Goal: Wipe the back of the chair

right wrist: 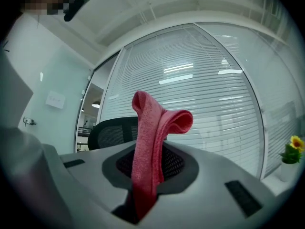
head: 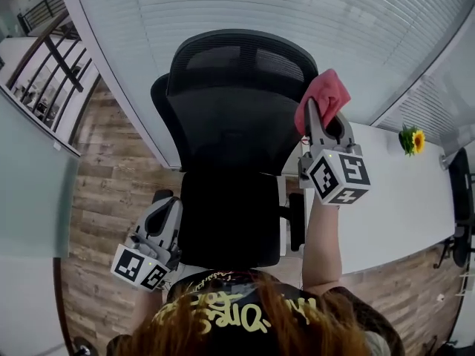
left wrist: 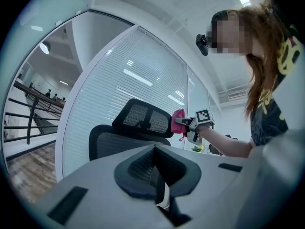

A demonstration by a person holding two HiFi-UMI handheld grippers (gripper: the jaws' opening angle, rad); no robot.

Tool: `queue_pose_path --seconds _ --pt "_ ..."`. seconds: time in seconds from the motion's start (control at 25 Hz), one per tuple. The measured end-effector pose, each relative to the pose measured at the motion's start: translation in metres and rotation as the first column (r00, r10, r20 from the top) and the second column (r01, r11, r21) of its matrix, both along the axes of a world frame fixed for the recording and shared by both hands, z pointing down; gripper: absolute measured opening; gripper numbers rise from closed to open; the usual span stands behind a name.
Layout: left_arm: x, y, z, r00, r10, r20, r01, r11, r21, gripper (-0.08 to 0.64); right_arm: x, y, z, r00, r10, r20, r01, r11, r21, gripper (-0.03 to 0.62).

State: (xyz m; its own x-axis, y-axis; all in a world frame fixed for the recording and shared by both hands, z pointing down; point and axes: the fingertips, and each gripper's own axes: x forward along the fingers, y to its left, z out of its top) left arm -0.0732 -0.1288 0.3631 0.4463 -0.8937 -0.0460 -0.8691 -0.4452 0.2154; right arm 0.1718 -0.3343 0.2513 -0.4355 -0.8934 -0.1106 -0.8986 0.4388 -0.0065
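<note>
A black mesh office chair (head: pixel 230 124) with a headrest (head: pixel 241 58) stands in front of me, facing me. My right gripper (head: pixel 315 117) is raised at the right edge of the chair's back, just below the headrest, and is shut on a pink-red cloth (head: pixel 325 93). In the right gripper view the cloth (right wrist: pixel 153 142) stands folded up out of the jaws, with the chair (right wrist: pixel 112 130) behind it to the left. My left gripper (head: pixel 169 210) hangs low beside the seat's left side, shut and empty. The left gripper view shows the chair (left wrist: pixel 119 142) and the cloth (left wrist: pixel 178 117) from below.
A glass wall with white blinds (head: pixel 312 13) runs behind the chair. A white table (head: pixel 401 199) stands at the right, with a small sunflower plant (head: pixel 412 139) on it and another black chair (head: pixel 462 199) past it. The floor (head: pixel 104 184) is wood; a railing (head: pixel 52 47) shows far left.
</note>
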Motion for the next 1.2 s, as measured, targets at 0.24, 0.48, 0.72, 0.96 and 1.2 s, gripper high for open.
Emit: queue_pose_path --seconds 0.24,0.48,0.72,0.96,1.2 --pt "-0.033 -0.01 -0.002 0.999 0.042 -0.005 -0.042 0.999 0.004 -0.009 -0.014 -0.014 0.005 0.995 0.089 -0.032 -0.09 0.996 -0.028 0.069" --pt "-0.071 -0.014 0.005 0.998 0.051 -0.035 -0.051 0.999 -0.009 -0.009 -0.027 -0.025 0.004 0.988 0.15 -0.031 -0.151 0.988 -0.038 0.069" --pt "-0.096 -0.023 0.009 0.994 0.089 -0.058 -0.09 0.996 -0.014 -0.009 -0.054 -0.034 -0.003 0.982 0.182 -0.055 -0.184 0.983 -0.023 0.069" --pt "-0.111 -0.034 0.01 0.99 0.121 -0.076 -0.122 0.992 -0.013 -0.009 -0.086 -0.04 -0.013 0.981 0.177 -0.085 -0.178 0.984 -0.003 0.069" --pt "-0.13 -0.037 0.011 0.988 0.132 -0.076 -0.133 0.991 -0.012 -0.011 -0.116 -0.042 -0.018 0.983 0.157 -0.098 -0.157 0.988 0.012 0.069"
